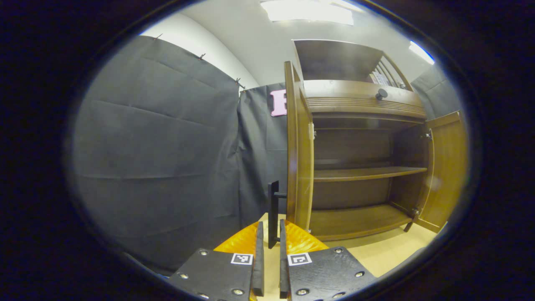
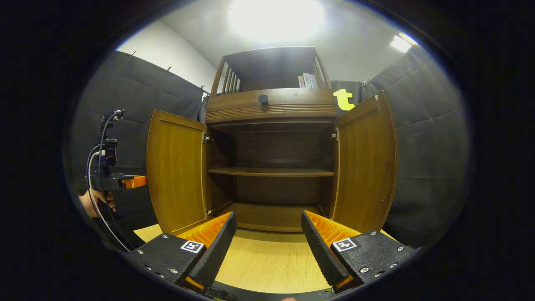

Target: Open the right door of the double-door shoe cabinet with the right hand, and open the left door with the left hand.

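In the left gripper view, the left tongs (image 1: 271, 267) sit at the bottom with their two fingers nearly together, the narrow black bar handle (image 1: 273, 213) of the left door standing in the slot between them. The handle's lower end reaches down between the fingertips, but whether both fingers actually press on it cannot be told. The brown wooden left door (image 1: 299, 159) of the double-door shoe cabinet (image 1: 359, 104) is swung wide open and seen almost edge-on, just beyond the tongs. Past it the cabinet's dark interior shows a middle wooden shelf (image 1: 368, 172) and a bottom board. The brown wooden right door (image 1: 447, 167) stands open at the far side. A round black knob (image 1: 381, 93) sits on the drawer band above the opening. The cabinet stands on a light wooden table (image 1: 376, 251).

In the right gripper view, the right tongs (image 2: 269, 238) are spread wide apart and hold nothing, hovering over the light table in front of the cabinet, well apart from either door. The cabinet faces the camera with both doors open: the left door (image 2: 177, 171) swung out on the picture's left, the right door (image 2: 365, 163) on the picture's right. Beside the left door's outer edge the left tongs (image 2: 140, 181) show small, held by a person's hand (image 2: 94, 200) with cables trailing.
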Demonstrator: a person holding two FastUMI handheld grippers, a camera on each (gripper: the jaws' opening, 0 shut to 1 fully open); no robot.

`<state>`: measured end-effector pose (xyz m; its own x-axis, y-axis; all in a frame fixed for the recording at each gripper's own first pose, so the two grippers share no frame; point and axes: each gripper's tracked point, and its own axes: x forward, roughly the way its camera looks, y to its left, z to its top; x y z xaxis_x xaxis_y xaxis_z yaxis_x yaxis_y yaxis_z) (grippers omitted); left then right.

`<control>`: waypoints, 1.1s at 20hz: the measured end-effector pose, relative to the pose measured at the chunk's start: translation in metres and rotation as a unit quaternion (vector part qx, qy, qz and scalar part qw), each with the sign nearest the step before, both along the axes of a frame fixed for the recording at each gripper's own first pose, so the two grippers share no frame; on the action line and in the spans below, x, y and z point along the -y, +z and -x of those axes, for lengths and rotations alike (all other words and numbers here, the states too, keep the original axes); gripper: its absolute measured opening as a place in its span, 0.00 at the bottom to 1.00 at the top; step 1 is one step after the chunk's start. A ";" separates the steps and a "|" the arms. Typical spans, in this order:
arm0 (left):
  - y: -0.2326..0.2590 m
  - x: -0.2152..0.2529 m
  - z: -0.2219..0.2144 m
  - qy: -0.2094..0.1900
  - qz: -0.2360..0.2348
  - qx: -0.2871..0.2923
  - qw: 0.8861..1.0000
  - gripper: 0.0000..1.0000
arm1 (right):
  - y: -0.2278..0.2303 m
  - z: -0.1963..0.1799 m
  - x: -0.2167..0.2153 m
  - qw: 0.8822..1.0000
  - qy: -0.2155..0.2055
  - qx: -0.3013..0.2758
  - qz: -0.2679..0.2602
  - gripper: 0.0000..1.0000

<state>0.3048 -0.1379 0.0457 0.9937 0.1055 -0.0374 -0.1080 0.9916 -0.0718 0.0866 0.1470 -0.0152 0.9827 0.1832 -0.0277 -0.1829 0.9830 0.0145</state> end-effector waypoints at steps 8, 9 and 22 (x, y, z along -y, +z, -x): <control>0.022 0.010 0.013 -0.053 -0.003 0.027 0.998 0.11 | 0.000 0.005 0.020 1.000 -0.020 -0.001 -0.007 0.94; 0.026 0.011 0.014 -0.058 0.000 0.030 0.998 0.10 | 0.000 0.005 0.022 1.000 -0.023 0.000 -0.008 0.96; 0.030 0.012 0.017 -0.075 0.015 0.017 0.997 0.10 | 0.001 0.007 0.038 0.999 -0.043 0.006 -0.016 0.96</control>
<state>0.2876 -0.1503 0.0761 0.9990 -0.0443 -0.0050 0.0436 0.9937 -0.1032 0.0797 0.1093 -0.0139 0.9950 0.0993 -0.0120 -0.0986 0.9941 0.0453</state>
